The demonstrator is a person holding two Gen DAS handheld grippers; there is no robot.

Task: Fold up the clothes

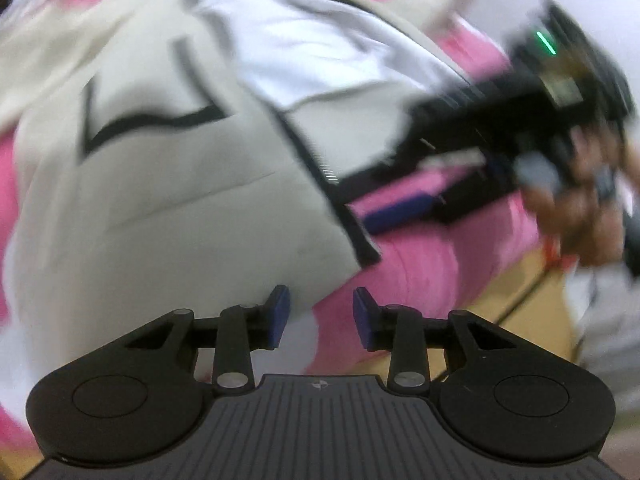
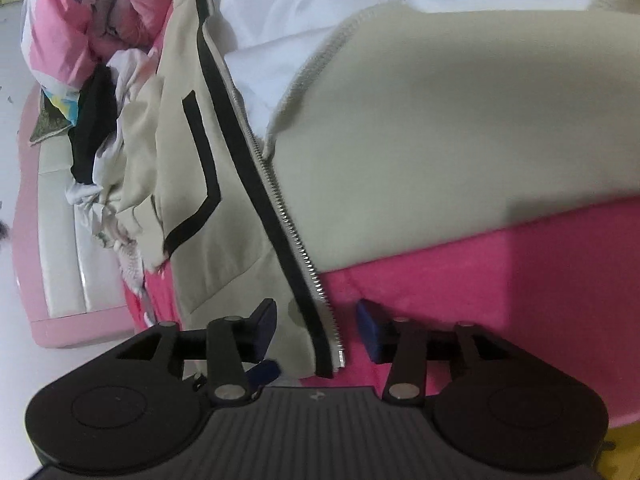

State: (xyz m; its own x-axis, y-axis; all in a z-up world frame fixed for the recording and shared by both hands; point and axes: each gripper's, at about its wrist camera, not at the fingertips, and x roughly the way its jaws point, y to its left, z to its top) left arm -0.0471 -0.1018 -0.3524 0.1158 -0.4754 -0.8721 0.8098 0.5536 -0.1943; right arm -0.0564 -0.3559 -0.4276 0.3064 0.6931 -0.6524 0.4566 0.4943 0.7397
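Note:
A beige zip jacket (image 1: 160,200) with black trim and a white lining (image 1: 320,40) lies spread on a pink bed cover (image 1: 420,272). My left gripper (image 1: 321,316) hovers open over the jacket's hem corner, with nothing between its pads. At the right of the left wrist view, blurred, a hand (image 1: 580,216) holds my right gripper (image 1: 392,192) at the jacket's zip edge. In the right wrist view the jacket (image 2: 440,120) fills the frame. The right gripper (image 2: 316,330) is open, and the bottom end of the zipper (image 2: 320,312) lies between its pads without being pressed.
A heap of other clothes (image 2: 100,60) lies at the far left of the bed cover (image 2: 560,280). Beyond it is a pink bed frame with white padding (image 2: 60,220). Wooden floor (image 1: 520,312) shows past the bed's edge.

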